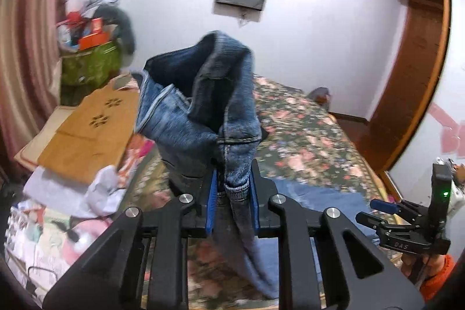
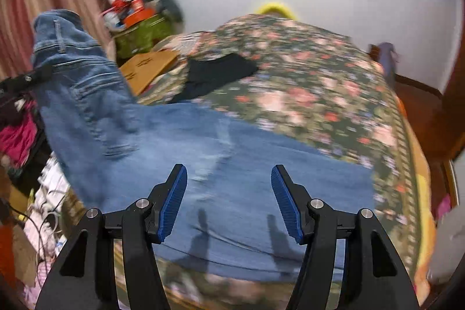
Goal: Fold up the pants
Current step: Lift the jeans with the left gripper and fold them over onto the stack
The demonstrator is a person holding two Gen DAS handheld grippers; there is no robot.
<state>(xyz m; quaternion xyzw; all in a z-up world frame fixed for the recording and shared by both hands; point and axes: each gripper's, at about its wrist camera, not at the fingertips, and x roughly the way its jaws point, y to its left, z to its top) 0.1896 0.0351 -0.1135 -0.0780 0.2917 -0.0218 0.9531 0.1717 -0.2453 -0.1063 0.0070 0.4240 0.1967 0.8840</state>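
L tongs [image 1: 231, 202] grip jeans [image 2: 203, 153] waistband; R tongs [image 2: 229, 201] open above legs.

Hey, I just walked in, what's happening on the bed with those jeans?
A person is folding a pair of blue jeans on a bed with a floral bedspread, using a handheld gripper in each hand. The left gripper is shut on a bunch of denim at one end of the jeans, holding it up off the bed. The right gripper is open and holds nothing, poised above the part of the jeans that lies flat on the bedspread. The fold is not finished yet.
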